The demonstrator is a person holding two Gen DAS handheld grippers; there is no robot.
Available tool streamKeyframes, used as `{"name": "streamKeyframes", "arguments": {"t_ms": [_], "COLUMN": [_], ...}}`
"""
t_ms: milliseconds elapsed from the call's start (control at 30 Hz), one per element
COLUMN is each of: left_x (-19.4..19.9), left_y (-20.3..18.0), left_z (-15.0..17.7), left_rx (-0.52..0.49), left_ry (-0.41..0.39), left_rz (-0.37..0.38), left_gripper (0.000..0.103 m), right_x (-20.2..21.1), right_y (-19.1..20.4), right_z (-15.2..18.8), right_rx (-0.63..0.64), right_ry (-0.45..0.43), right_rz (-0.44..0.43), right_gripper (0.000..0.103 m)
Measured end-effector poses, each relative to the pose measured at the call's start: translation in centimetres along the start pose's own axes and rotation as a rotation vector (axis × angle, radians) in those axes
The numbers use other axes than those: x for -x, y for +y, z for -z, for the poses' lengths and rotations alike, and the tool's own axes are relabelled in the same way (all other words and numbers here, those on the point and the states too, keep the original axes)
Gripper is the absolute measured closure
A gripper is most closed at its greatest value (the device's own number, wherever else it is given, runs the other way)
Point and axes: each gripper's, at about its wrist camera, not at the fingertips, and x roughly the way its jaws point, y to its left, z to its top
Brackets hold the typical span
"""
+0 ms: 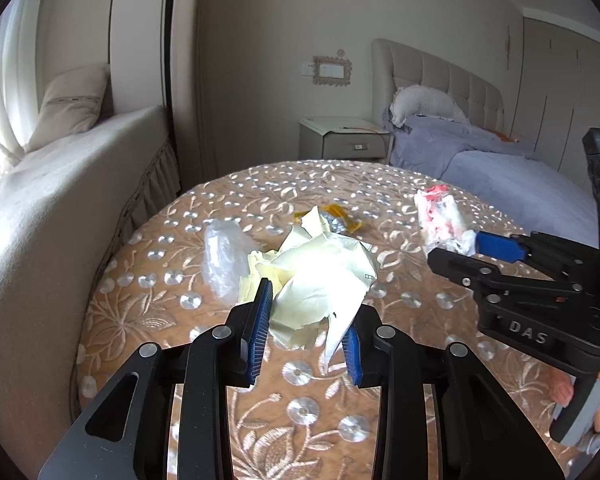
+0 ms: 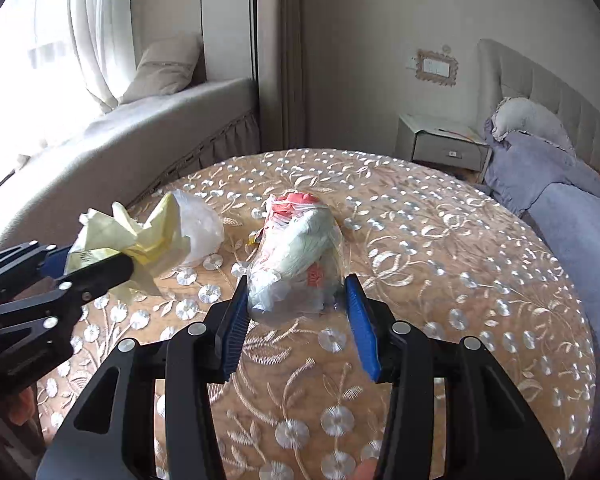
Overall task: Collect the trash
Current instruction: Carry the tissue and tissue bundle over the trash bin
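Right now both tools are clamped on trash above a round desk point(image 2: 440, 240) covered in a tan cloth stitched with silvery flowers.

The left tool point(image 1: 306, 320) has its blue-padded fingers point(image 1: 260, 328) pressed together on a crumpled wad of pale yellow paper point(image 1: 320, 276), which bulges up and forward out of the grip. In the right wrist view the same wad sticks out of the left tool point(image 2: 96, 268) at the left edge, clear of the cloth.

The right tool point(image 2: 296, 308) is closed on a clear plastic bag stuffed with white and red scraps point(image 2: 296, 252); both blue pads press the bag's near end, and the rest of it reaches away from the camera over the middle of the desk. In the left wrist view that bag point(image 1: 440, 220) hangs at the tip of the right tool point(image 1: 466, 250), held off the cloth.

Still lying on the desk are a crumpled clear plastic wrapper point(image 1: 224, 260), just left of the yellow wad, and a small yellow and grey wrapper point(image 1: 336, 220) beyond it.

Behind the desk stand a grey bedside cabinet point(image 1: 344, 138) and a bed with a lilac quilt point(image 1: 500, 172); a cushioned window seat point(image 1: 60, 184) runs along the left.
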Motion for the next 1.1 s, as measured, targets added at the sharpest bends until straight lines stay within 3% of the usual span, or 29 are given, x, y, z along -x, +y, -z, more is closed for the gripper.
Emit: {"name": "streamKeyframes", "arguments": {"t_ms": [167, 467, 867, 1100], "left_x": [1.9, 4.8, 6.4, 5.9], "left_y": [-4.0, -12.9, -25.2, -32.5], "left_z": [0.4, 2.4, 6.8, 9.7], "left_rx": [-0.048, -0.175, -0.342, -0.459], "left_ry": [-0.022, -0.041, 0.002, 0.059], "left_rz": [0.071, 0.183, 0.373, 0.489], "left_gripper": [0.072, 0.072, 0.071, 0.071], "right_x": [6.8, 15.5, 23.1, 25.1], "right_y": [-1.4, -4.5, -10.2, -13.8], "right_z": [1.9, 7.4, 16.6, 21.4], "right_rx": [-0.028, -0.094, -0.267, -0.375], "right_ry": [-0.092, -0.156, -0.17, -0.139], "right_rz": [0.062, 0.186, 0.345, 0.442], "right_gripper": [0.055, 0.055, 0.055, 0.055]}}
